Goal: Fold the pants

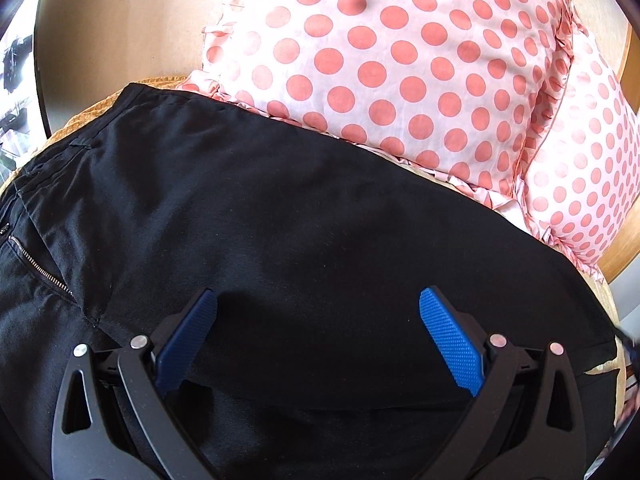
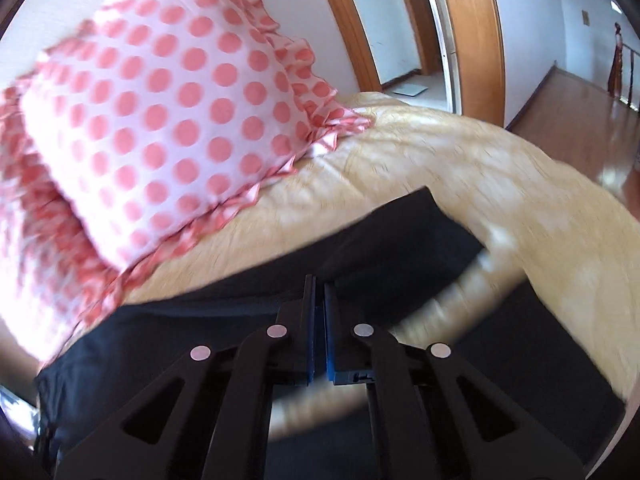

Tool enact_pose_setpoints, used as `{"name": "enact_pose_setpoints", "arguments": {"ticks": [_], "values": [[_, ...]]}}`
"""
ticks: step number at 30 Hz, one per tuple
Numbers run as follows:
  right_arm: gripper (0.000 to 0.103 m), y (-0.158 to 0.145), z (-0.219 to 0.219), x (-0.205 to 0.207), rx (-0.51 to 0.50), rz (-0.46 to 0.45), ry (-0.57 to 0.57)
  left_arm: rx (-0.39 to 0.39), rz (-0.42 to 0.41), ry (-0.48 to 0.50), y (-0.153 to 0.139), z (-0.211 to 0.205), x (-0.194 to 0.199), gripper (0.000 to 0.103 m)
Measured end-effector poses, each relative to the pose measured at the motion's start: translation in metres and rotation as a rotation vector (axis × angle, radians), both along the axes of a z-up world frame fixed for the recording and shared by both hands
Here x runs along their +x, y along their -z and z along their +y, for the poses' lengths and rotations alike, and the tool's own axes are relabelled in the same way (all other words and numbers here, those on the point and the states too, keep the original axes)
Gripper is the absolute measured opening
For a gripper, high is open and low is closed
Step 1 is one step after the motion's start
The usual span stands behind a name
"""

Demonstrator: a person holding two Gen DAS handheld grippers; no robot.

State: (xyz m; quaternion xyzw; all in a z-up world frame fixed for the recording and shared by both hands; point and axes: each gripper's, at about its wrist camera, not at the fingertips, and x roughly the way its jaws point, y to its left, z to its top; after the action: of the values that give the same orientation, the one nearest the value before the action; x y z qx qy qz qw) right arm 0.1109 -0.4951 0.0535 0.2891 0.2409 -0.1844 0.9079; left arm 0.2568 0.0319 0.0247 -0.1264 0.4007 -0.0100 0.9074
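Observation:
Black pants (image 1: 280,208) lie spread on the bed, waistband and zipper (image 1: 40,268) at the left. My left gripper (image 1: 318,304) is open just above the pants' thigh area, blue pads (image 1: 452,340) wide apart and empty. In the right wrist view, my right gripper (image 2: 320,292) has its jaws closed together over a pant leg (image 2: 380,236); the view is blurred, and I cannot tell whether cloth is pinched between the pads.
Two pink polka-dot pillows (image 1: 392,60) lie just beyond the pants; one also shows in the right wrist view (image 2: 168,120). A yellow bedspread (image 2: 500,168) covers the bed. A wooden door frame (image 2: 472,36) and floor lie beyond the bed's edge.

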Motion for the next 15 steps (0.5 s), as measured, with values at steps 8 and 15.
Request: {"name": "enact_pose_setpoints", "arguments": {"ticks": [8, 15], "values": [[0.004, 0.032, 0.003, -0.038, 0.118, 0.000, -0.035, -0.017, -0.007, -0.020, -0.001, 0.002, -0.001, 0.101], [0.006, 0.040, -0.010, -0.030, 0.250, -0.004, -0.029, -0.039, -0.015, -0.044, -0.001, 0.006, -0.002, 0.101]]}}
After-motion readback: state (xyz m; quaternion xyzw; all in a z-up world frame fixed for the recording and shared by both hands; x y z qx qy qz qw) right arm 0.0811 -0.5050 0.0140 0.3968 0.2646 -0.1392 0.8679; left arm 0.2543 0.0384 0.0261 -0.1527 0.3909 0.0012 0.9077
